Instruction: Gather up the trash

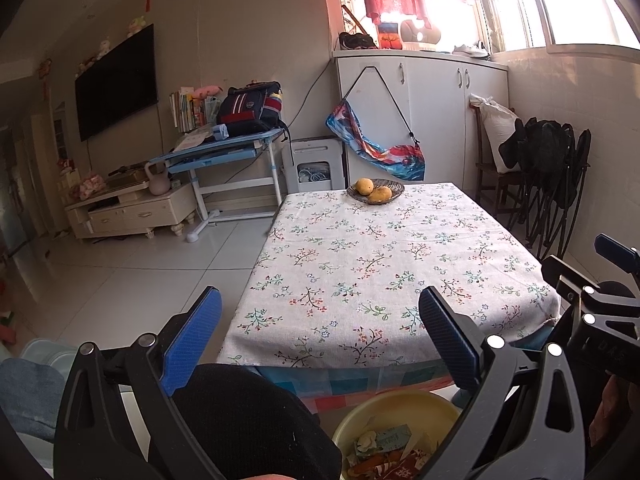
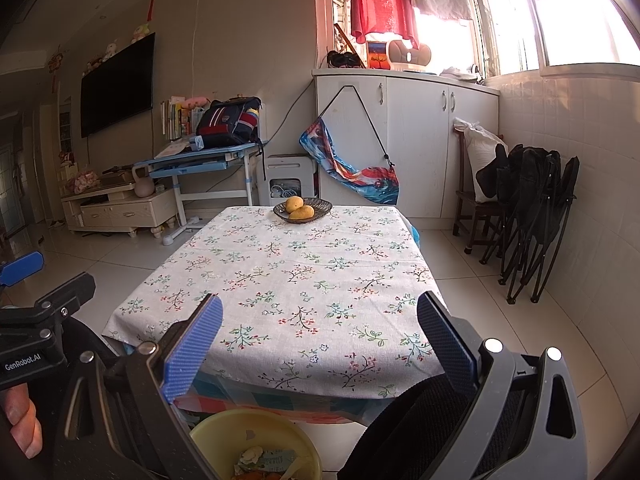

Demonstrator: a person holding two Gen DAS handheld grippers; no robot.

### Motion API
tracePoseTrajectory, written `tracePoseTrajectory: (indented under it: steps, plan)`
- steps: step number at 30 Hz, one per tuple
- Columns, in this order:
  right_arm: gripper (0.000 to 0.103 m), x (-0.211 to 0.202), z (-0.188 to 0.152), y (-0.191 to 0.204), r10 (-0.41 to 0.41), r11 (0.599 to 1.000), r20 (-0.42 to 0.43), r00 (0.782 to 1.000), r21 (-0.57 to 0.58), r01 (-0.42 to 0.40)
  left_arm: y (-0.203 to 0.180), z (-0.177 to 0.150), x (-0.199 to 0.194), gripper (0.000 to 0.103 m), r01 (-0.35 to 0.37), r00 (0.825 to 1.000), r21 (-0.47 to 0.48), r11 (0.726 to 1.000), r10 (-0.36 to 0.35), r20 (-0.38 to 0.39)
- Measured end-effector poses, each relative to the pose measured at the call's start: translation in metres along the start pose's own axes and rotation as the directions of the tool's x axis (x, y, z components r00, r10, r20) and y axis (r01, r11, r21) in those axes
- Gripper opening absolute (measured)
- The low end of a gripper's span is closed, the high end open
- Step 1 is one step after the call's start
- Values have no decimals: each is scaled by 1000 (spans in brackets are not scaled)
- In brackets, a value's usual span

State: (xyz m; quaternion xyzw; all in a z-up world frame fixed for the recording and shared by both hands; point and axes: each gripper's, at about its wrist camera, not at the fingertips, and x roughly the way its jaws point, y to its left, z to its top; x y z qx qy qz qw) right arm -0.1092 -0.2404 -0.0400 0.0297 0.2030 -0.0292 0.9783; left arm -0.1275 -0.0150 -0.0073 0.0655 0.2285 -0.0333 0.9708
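A yellow bin (image 1: 400, 412) (image 2: 224, 432) sits on the floor just below the table's near edge, holding several scraps of paper and wrappers (image 1: 384, 440) (image 2: 264, 458). My left gripper (image 1: 320, 320) is open with nothing between its blue pads, held above the bin and in front of the table. My right gripper (image 2: 320, 320) is also open and holds nothing, hovering over the near edge of the floral tablecloth (image 2: 288, 280). The right gripper also shows at the right edge of the left wrist view (image 1: 600, 300).
A woven dish with two mangoes (image 1: 375, 191) (image 2: 302, 210) stands at the far end of the table (image 1: 380, 256). Folded black chairs (image 2: 532, 216) lean on the right wall. A blue desk (image 1: 224, 152), a TV cabinet (image 1: 128, 208) and white cupboards (image 1: 432, 120) stand beyond.
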Motion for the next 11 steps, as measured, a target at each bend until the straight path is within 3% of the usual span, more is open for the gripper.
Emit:
tracePoseTrajectory:
  steps: [11]
  plan:
    - [96, 29, 13, -15, 17, 1000, -37, 999, 19, -16, 12, 13, 28, 96, -4, 998, -14, 1000, 3, -60]
